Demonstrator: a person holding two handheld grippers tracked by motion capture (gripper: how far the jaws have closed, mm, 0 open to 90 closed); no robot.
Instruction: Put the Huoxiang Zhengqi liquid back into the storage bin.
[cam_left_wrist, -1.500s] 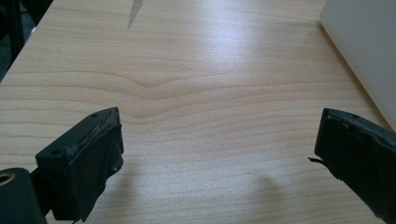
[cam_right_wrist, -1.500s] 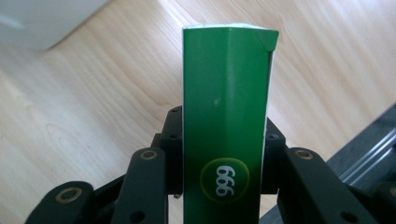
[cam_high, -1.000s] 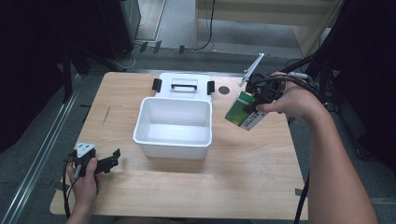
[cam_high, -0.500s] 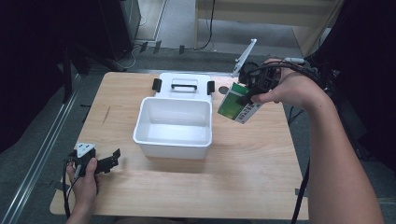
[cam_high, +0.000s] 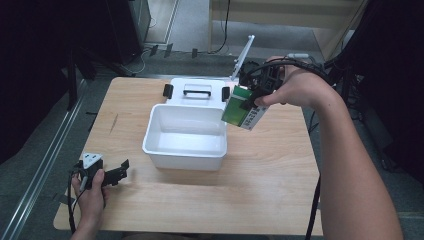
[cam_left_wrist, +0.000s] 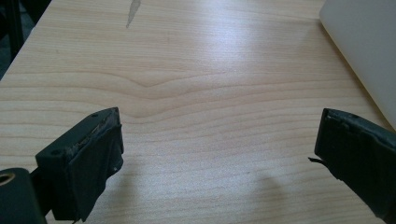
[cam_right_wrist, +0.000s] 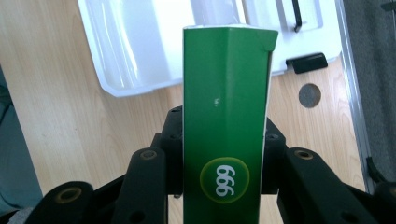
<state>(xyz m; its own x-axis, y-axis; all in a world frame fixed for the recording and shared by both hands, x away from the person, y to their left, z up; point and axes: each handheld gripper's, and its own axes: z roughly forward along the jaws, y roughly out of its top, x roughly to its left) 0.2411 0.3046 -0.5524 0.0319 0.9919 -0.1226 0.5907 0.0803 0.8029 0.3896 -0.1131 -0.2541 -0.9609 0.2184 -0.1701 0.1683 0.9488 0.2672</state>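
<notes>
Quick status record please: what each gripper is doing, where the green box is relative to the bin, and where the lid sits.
right gripper: shut on green box, held in the air
green box: tilted, at the right rim of the white bin, not yet inside
white bin: open, nothing visible inside
lid: flat on table behind bin
left gripper: open, holds nothing, low at the near left of the table

The wooden tabletop (cam_high: 280, 190) carries a white bin (cam_high: 186, 138) at its middle, with the lid (cam_high: 197, 93) just behind it, touching.

Wood table (cam_high: 280, 200), dark scratch nr left edge (cam_high: 116, 122); metal floor rail left (cam_high: 45, 165), cables behind (cam_high: 165, 50).
</notes>
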